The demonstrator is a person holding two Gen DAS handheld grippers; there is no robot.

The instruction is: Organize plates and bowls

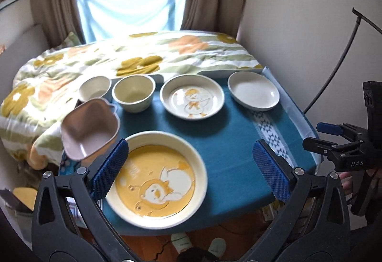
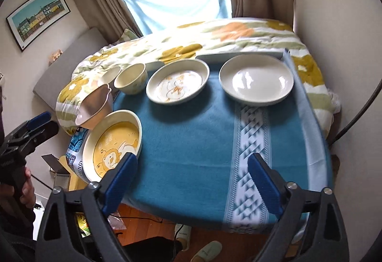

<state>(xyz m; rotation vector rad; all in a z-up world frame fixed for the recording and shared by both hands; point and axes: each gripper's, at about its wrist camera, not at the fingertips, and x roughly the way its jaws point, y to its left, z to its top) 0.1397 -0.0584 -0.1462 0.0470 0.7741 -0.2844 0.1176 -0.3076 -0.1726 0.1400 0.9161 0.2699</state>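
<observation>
On the blue-clothed table (image 1: 226,133) a big yellow bear plate (image 1: 155,180) lies nearest, just under my left gripper (image 1: 191,145), which stands open and empty above it. A pink bowl (image 1: 88,128) sits tilted at the table's left edge. Along the back stand two cream bowls (image 1: 95,89) (image 1: 133,92), a chick plate (image 1: 192,97) and a plain white plate (image 1: 253,91). My right gripper (image 2: 193,157) hangs open and empty over the bare cloth (image 2: 191,133), with the bear plate (image 2: 114,145) by its left finger. The white plate (image 2: 256,79) lies far ahead of it.
A bed with a floral duvet (image 1: 100,64) borders the table at the back and left. A white wall (image 1: 298,35) is close on the right, with a black cable (image 1: 343,56) along it. A flat white tray (image 1: 229,72) lies behind the plates. Slippers (image 2: 205,250) rest on the floor.
</observation>
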